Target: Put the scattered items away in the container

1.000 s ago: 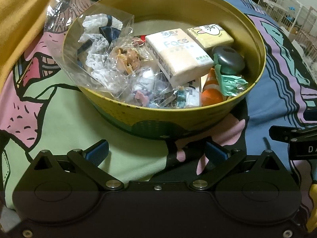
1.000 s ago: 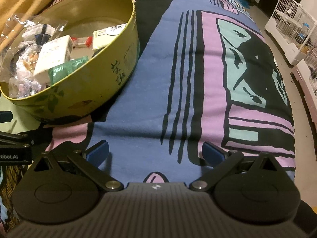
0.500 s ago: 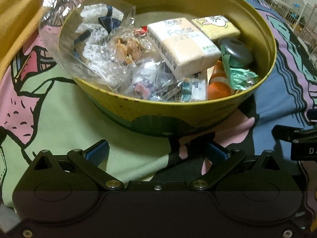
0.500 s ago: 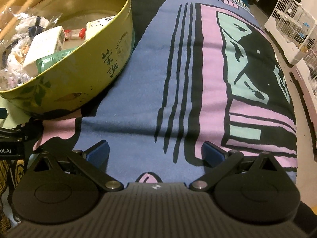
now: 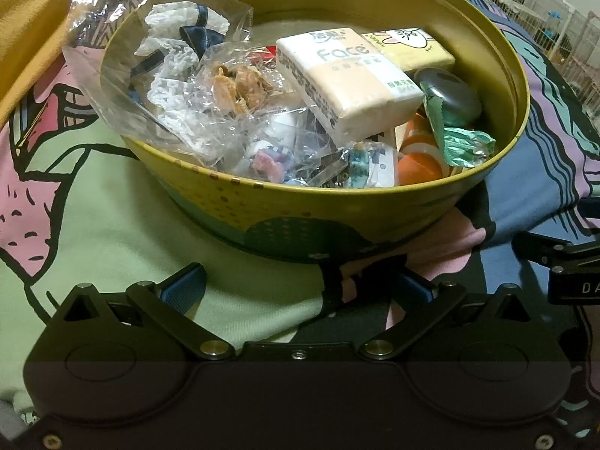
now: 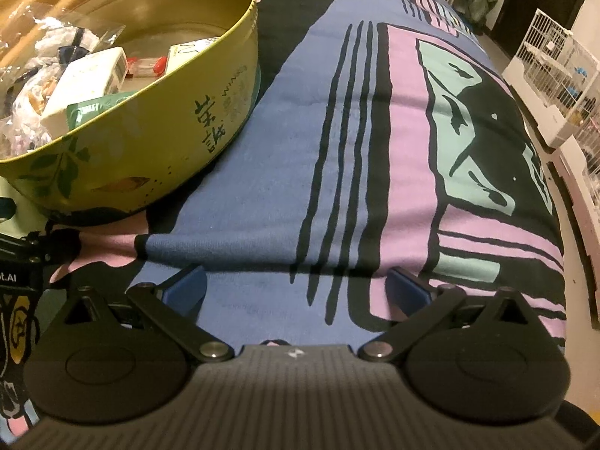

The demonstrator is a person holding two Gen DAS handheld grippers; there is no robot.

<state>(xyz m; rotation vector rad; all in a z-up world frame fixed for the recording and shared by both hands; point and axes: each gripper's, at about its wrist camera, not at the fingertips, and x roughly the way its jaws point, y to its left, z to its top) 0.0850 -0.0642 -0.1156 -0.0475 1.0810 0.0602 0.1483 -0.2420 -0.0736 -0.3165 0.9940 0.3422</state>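
A round yellow-green tin stands on the patterned bedspread, also in the right wrist view at upper left. It holds a "Face" tissue pack, a yellow tissue pack, a grey oval case, a green foil packet, an orange bottle and clear bags of lace and trinkets. My left gripper is open and empty, low in front of the tin. My right gripper is open and empty over the blue fabric, right of the tin.
The bedspread stretches away to the right of the tin. A yellow blanket lies at the far left. White wire cages stand on the floor past the bed's right edge. The other gripper's black body shows at right.
The left gripper has moved closer to the tin, which now fills more of its view. The right gripper has shifted slightly forward. Both stay open and empty.
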